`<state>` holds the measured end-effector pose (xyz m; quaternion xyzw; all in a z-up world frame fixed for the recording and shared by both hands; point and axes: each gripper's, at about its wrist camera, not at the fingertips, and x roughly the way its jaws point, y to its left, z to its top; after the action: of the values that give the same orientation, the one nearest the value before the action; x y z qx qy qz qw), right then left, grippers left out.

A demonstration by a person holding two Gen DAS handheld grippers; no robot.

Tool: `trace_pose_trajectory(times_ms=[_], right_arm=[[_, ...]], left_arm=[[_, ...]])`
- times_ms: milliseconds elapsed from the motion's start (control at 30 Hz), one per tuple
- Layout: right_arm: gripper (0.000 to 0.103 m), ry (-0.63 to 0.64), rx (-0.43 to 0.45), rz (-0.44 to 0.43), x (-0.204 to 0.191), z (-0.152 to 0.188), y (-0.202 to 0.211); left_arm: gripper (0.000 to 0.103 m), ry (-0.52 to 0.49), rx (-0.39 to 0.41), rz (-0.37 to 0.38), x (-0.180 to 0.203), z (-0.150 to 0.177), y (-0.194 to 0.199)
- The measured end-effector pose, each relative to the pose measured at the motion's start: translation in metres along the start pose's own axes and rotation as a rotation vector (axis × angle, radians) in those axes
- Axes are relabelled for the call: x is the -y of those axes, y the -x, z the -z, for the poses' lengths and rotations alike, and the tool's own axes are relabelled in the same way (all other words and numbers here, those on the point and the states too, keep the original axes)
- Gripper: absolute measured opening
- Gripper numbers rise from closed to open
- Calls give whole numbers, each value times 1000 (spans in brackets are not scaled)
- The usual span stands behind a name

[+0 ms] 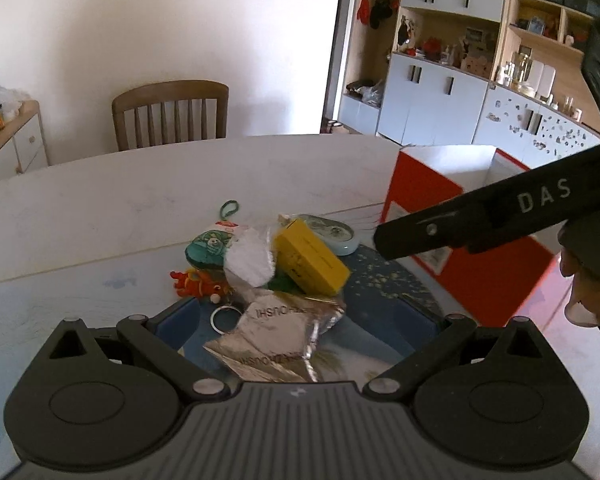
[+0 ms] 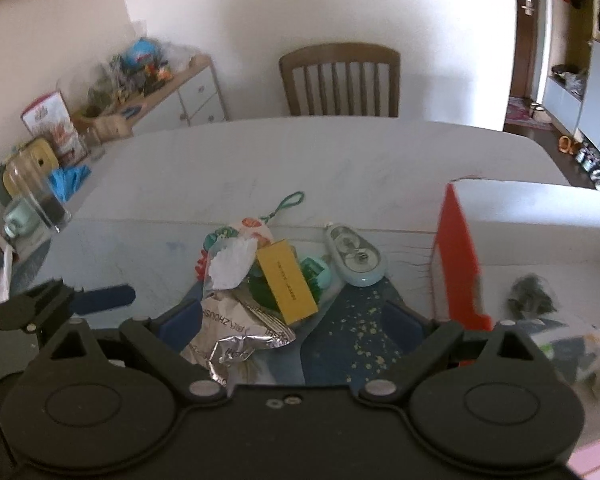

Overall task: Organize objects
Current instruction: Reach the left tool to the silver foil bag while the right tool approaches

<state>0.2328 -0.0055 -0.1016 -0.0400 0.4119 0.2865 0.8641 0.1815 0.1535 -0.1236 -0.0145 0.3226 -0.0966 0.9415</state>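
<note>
Both the left claw (image 1: 300, 328) and the right claw (image 2: 292, 320) hang released above a near-centre pile on the counter (image 2: 340, 160), yellow box (image 2: 287, 282) atop, red-and-white box (image 2: 540, 216) right.

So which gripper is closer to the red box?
Right. The right gripper is just beside the box; the left gripper is farther off, on the far side of the pile.

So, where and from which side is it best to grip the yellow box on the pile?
Probably across the two long sides of the yellow box, coming from above. It lies tilted on the pile, broad face up, narrow enough for open jaws; the silver foil bag crowds its near end.
</note>
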Motion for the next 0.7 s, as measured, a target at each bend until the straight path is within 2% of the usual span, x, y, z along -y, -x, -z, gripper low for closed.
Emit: trace_pose_trajectory(times_ms=[233,700], right_arm=[[92,34,-45,15,2,-10,-33],[70,95,-125,21,-2,-17,-77]], left_arm=[[103,-47,-24,4,-2,5,-25],[102,-79,-73,-35,-4,15,-55]])
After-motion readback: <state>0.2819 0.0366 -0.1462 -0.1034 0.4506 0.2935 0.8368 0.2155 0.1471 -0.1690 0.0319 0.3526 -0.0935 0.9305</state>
